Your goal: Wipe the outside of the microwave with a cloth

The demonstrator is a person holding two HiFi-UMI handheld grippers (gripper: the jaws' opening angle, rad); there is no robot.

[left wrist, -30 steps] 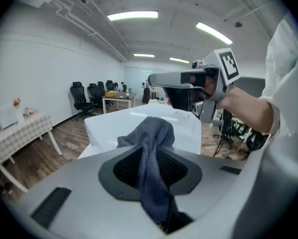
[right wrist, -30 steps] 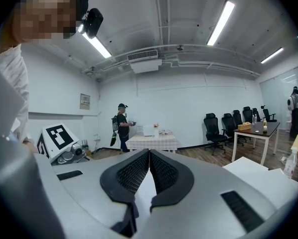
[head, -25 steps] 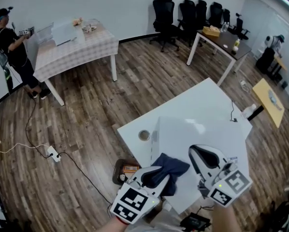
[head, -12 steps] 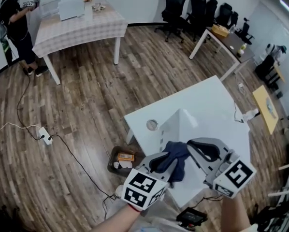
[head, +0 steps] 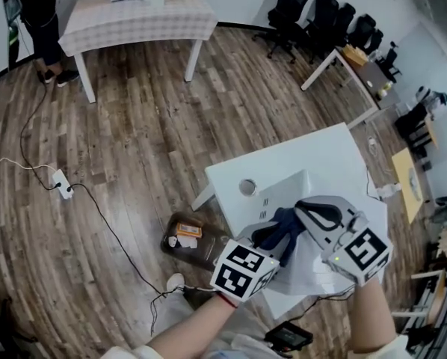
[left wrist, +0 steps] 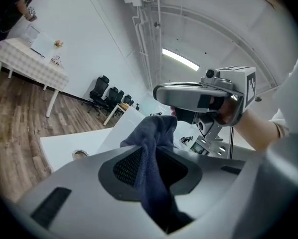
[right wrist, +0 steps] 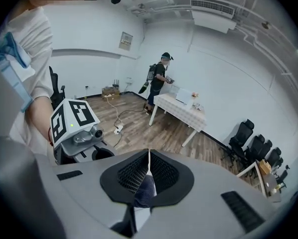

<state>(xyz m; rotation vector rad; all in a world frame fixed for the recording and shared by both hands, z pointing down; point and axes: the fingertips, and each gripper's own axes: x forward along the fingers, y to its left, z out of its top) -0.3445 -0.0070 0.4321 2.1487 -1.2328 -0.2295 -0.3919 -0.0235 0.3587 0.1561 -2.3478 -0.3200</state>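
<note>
Press the dark blue cloth [head: 283,226], clamped in the left gripper [head: 267,238], flat on the white microwave [head: 287,189] and wipe in overlapping strokes (right gripper [head: 304,209] pinched shut, empty)

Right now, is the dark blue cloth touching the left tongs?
Touching. The left gripper view shows the cloth clamped between the left tongs, its bunched end sticking out past them.

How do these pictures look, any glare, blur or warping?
Head view: sharp, but the floor boards bow from the wide lens. Left gripper view: the ceiling light flares white; the cloth close up looks soft. Right gripper view: dark rounded corners.
</note>
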